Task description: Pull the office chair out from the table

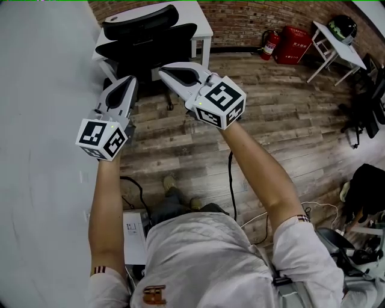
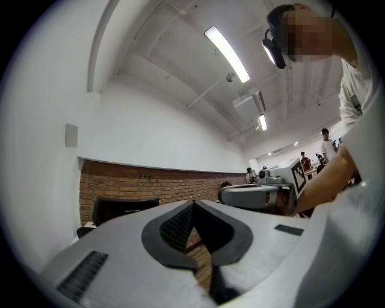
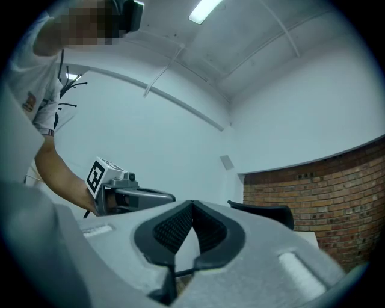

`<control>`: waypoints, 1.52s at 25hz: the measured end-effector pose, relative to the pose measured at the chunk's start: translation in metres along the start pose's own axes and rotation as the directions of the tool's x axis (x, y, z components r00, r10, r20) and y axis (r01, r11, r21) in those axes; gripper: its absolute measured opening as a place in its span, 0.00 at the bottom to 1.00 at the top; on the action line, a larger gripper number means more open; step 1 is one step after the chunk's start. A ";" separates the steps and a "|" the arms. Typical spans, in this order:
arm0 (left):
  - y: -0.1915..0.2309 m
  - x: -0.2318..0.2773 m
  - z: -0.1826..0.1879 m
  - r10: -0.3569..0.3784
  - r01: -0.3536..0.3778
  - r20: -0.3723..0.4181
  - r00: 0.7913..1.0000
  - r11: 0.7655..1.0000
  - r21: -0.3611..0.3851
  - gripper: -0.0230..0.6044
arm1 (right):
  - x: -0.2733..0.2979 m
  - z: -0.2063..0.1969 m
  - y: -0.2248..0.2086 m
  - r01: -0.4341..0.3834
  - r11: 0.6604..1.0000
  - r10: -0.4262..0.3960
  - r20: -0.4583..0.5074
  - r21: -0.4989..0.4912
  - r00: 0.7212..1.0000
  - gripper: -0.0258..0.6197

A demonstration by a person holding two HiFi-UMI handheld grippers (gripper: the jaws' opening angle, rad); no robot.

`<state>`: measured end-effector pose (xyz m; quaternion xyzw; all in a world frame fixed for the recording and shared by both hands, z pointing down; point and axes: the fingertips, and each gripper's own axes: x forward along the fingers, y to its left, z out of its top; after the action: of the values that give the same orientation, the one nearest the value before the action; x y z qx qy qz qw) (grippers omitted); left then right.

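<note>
Over the wooden floor (image 1: 271, 120), both hands reach forward toward the office chair (image 1: 147, 42), which stands pushed up against the white table (image 1: 203, 27) by the brick wall (image 1: 240, 18). The left gripper (image 1: 130, 81) and the right gripper (image 1: 163, 71) are side by side, pointing at the black seat and backrest.

Seen from its own camera, the left gripper (image 2: 194, 204) has its fingers (image 2: 177, 228) pressed together at the tips, with nothing between them. The right gripper (image 3: 192, 204) is the same: its fingers (image 3: 174, 231) meet at the tips and hold nothing. The chair lies ahead of both pairs of tips and apart from them.

Only the head view shows the chair whole and how it sits at the table; it also takes in a red fire extinguisher (image 1: 271, 43), a red box (image 1: 293, 45) and a second white table (image 1: 337, 48) with a dark helmet (image 1: 343, 27) on it. From the left gripper view only the top of the backrest (image 2: 123, 210) shows against the brick, with the right gripper off to the right and several people (image 2: 325, 141) far back in the room. The right gripper view catches the backrest's edge (image 3: 261, 213) on the right and the left gripper on the left.
</note>
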<state>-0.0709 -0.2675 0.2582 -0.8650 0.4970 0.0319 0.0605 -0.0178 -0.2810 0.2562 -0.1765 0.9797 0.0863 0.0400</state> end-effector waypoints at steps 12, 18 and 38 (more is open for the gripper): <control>0.082 0.038 -0.022 -0.002 0.002 0.008 1.000 1.000 0.011 0.04 | 0.063 -0.025 -0.056 0.021 1.000 -0.022 -0.036 -0.023 0.999 0.04; 0.148 0.057 -0.034 -0.008 0.008 0.015 1.000 1.000 -0.008 0.04 | 0.117 -0.044 -0.086 0.031 0.999 -0.033 -0.069 -0.028 0.997 0.04; 0.276 0.110 -0.092 -0.079 0.091 -0.124 0.989 0.991 0.097 0.05 | 0.176 -0.107 -0.188 0.144 0.976 -0.179 -0.225 -0.162 0.958 0.09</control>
<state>-0.2542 -0.5112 0.3161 -0.8815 0.4635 -0.0483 0.0761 -0.1208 -0.5333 0.3128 -0.2676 0.9508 0.1317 -0.0836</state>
